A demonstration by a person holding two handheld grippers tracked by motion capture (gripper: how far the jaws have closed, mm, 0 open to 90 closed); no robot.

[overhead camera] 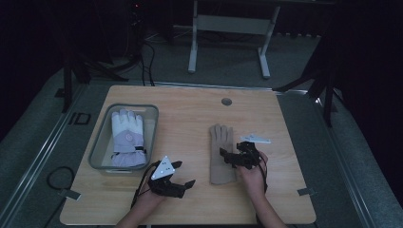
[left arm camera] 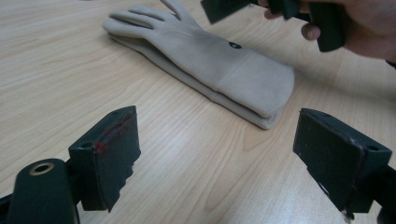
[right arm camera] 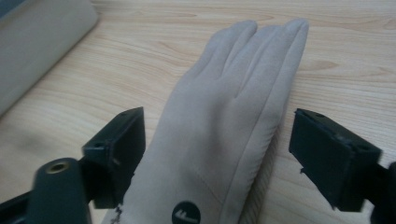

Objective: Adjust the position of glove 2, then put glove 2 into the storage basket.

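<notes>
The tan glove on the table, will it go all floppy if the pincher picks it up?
Probably yes. The tan glove lies flat and thin on the table, so it looks soft and would likely droop either side of the right gripper, whose open jaws straddle it. Its surface looks matte and cloth-like, so it probably won't slip much. It seems light.

Table [overhead camera: 190,123] showing pale wood grain, light tan with darker streaks. Glove [overhead camera: 221,154] at centre showing plain beige, small dark round logo near cuff. Second glove [overhead camera: 127,137] in bin at 9 o'clock showing white fingers, lilac palm and cuff, dark strap. Bin [overhead camera: 154,124] looking translucent grey. Left gripper [left arm camera: 219,158] showing black jaws, red smears on left jaw edge; grey three-cornered plate with dark dots. Right gripper [right arm camera: 217,158] showing black.
</notes>
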